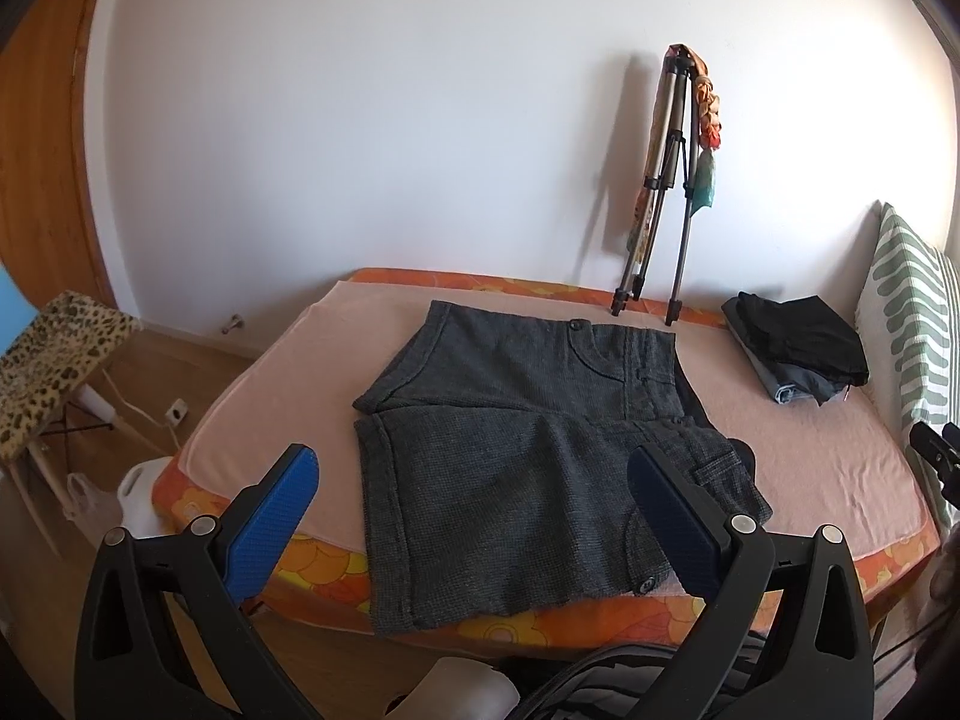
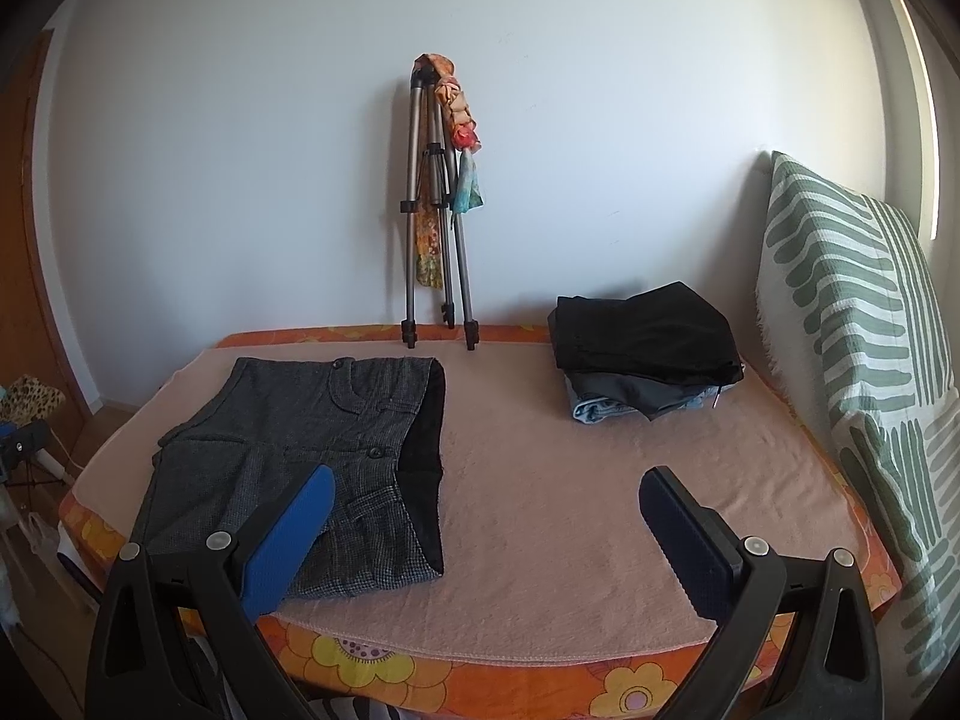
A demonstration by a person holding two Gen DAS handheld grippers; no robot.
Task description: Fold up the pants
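The grey shorts (image 1: pixel 522 450) lie spread flat on the pink blanket (image 2: pixel 570 516) covering the bed, legs toward the bed's left end and the near hem hanging over the front edge of the mattress. The left gripper (image 1: pixel 474 516) hovers above the near part of the shorts with its jaws spread and nothing between them, and the right gripper (image 2: pixel 486 531) hangs spread wide over the blanket just beside the waistband. A stack of folded clothes (image 2: pixel 645 348) sits well apart near the striped pillow (image 2: pixel 858 360), and a tripod (image 2: pixel 435 210) leans against the wall.
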